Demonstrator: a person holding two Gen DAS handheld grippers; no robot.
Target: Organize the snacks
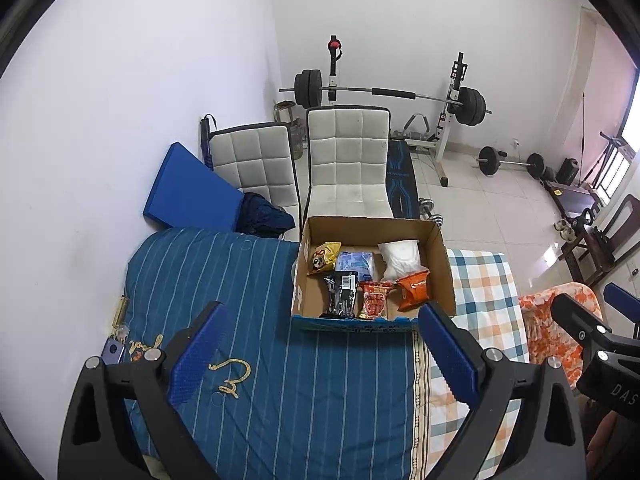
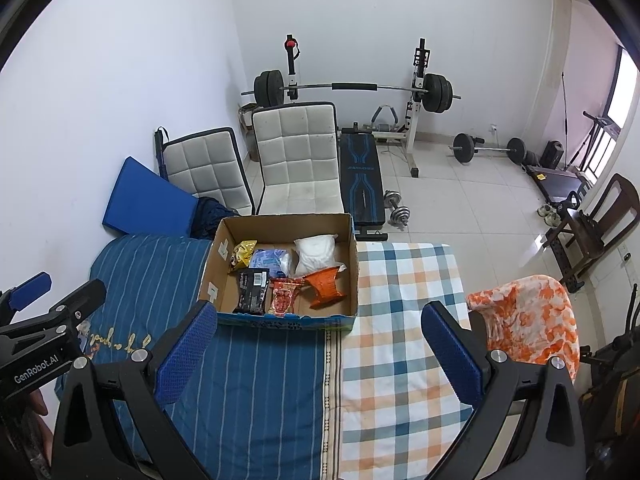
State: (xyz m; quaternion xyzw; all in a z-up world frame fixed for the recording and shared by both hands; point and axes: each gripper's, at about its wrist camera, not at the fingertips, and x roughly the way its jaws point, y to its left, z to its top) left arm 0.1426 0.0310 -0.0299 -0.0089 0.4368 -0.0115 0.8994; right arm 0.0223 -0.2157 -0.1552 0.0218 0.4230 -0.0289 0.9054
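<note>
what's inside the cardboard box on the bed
Inside the cardboard box are six snack packs: yellow, blue, white, black, red, orange. They overlap, so anything beneath them is hidden.

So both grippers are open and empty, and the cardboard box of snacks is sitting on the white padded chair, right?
Not quite. The open brown cardboard box sits on the bed, straddling the blue striped cover and the orange-and-blue checked sheet; the white padded chair stands behind it. The right wrist view shows this. Left gripper and right gripper are indeed open and empty.
</note>
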